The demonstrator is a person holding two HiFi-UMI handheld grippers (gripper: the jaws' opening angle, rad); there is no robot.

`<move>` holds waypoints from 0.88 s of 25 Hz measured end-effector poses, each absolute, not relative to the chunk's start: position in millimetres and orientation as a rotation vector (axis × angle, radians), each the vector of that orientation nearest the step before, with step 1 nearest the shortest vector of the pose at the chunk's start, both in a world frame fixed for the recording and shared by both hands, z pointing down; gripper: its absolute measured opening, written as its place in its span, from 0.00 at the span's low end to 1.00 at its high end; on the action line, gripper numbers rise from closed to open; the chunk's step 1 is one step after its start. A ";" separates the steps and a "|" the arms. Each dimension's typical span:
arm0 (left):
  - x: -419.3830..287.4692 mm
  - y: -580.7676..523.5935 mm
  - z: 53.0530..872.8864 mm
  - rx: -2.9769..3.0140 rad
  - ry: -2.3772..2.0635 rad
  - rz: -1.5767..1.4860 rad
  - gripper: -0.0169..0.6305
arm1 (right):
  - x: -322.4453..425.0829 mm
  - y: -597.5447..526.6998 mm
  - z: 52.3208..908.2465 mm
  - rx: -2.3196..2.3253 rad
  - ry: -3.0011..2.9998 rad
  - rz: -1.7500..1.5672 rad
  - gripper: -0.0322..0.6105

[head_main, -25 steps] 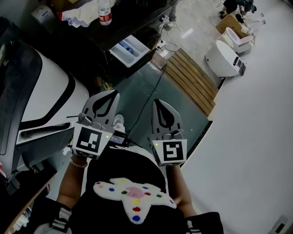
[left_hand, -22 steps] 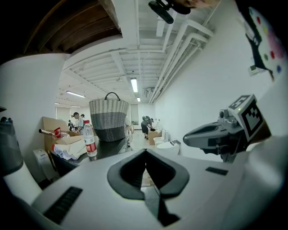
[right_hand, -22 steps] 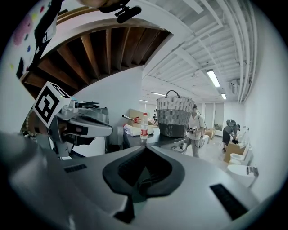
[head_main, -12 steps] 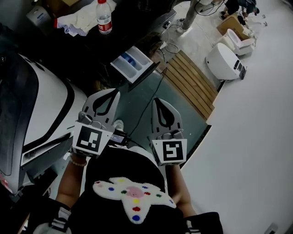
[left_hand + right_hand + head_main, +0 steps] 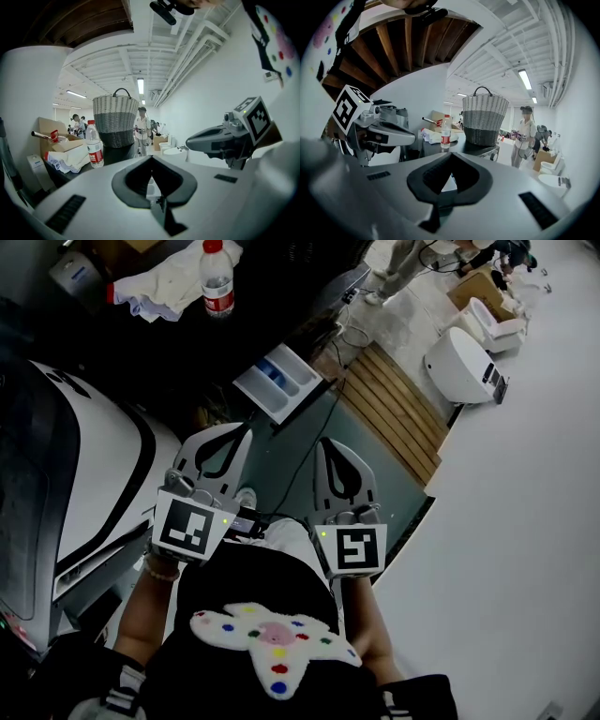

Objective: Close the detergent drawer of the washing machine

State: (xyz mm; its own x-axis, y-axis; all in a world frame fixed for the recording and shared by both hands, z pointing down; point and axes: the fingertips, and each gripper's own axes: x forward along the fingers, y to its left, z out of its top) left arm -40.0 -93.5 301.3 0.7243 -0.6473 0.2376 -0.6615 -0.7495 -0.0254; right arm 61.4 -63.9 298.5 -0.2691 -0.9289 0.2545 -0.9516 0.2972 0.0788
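Drawer (image 5: 281, 382) sticking out open, lying at 12 o'clock from left tool (image 5: 240, 431), 11 o'clock from right tool (image 5: 328, 442), well apart; slide axis running 10-to-4; left sitting nearer; both tools staying-free, jaws pressed together, gripping nothing

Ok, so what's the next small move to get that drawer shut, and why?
Probably ease the left hand-held gripper forward to the front of the drawer. The drawer stands pulled out, this gripper's shut, empty tips are nearest it but short of touching, and the right hand-held gripper is shut and empty too.
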 end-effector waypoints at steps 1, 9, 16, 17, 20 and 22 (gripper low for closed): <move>-40.8 -94.2 301.8 2.860 -1.084 0.359 0.04 | 60.3 -65.1 298.5 1.721 -2.315 0.132 0.05; -43.6 -94.9 303.3 2.855 -1.077 0.359 0.04 | 55.5 -70.7 299.5 1.706 -2.311 0.133 0.05; -45.9 -98.2 301.5 2.840 -1.129 0.355 0.04 | 49.4 -78.4 296.0 1.651 -2.358 0.105 0.05; -46.0 -98.7 300.5 2.837 -1.144 0.350 0.04 | 49.4 -79.8 295.1 1.640 -2.367 0.099 0.05; -44.3 -99.8 297.6 2.819 -1.188 0.340 0.04 | 52.1 -84.1 291.8 1.606 -2.396 0.082 0.05; -40.9 -100.8 295.8 2.808 -1.213 0.336 0.04 | 56.7 -87.3 290.0 1.590 -2.411 0.077 0.05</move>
State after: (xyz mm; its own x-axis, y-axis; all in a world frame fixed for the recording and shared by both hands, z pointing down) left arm -40.9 -100.8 295.8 0.6655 -0.7118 0.2244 -0.7259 -0.6873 -0.0272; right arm 56.7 -87.3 290.0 -0.3722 -0.8972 0.2376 -0.9106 0.4026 0.0940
